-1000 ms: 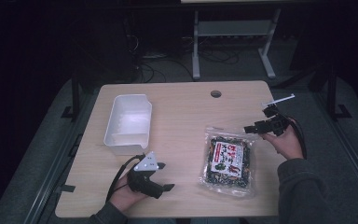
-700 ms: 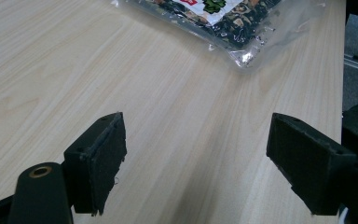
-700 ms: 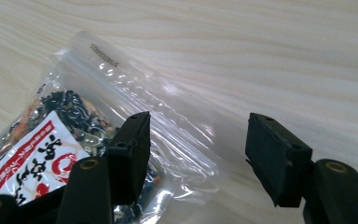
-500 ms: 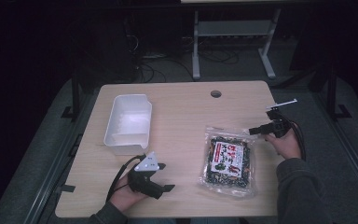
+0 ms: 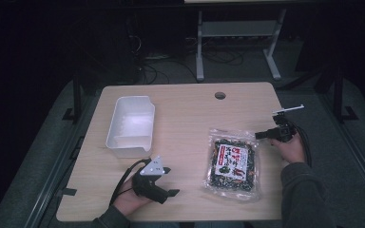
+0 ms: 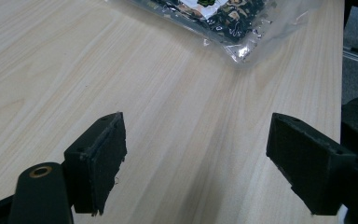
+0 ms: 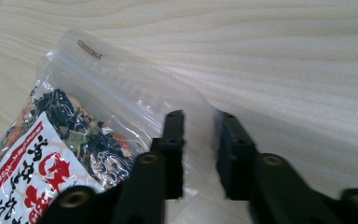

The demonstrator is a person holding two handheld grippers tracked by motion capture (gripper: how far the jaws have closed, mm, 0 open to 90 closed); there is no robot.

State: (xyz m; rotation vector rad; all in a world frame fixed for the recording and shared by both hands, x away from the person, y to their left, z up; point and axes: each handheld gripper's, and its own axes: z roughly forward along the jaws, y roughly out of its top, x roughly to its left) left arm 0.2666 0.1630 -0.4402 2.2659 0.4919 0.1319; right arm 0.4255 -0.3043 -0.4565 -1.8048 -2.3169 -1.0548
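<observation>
A clear plastic bag (image 5: 232,164) of dark dried food with a red and white label lies flat on the wooden table, right of centre. My right gripper (image 5: 262,136) is at the bag's upper right corner. In the right gripper view its jaws stand a narrow gap apart (image 7: 200,140), low over the bag's (image 7: 74,140) clear sealed edge, with plastic showing between them. My left gripper (image 5: 170,183) rests near the table's front edge, left of the bag. It is wide open (image 6: 196,158) on bare wood, and the bag's lower corner (image 6: 223,18) lies ahead of it.
A white rectangular bin (image 5: 123,142) stands empty at the table's left. A round cable hole (image 5: 220,95) sits near the far edge. Bare tabletop (image 5: 185,123) separates the bin from the bag. Beyond the table are a dark floor and a metal frame (image 5: 237,33).
My right gripper has come down and slightly left, from above the table's right edge to the bag's upper right corner. The left gripper and the bag have not moved.
</observation>
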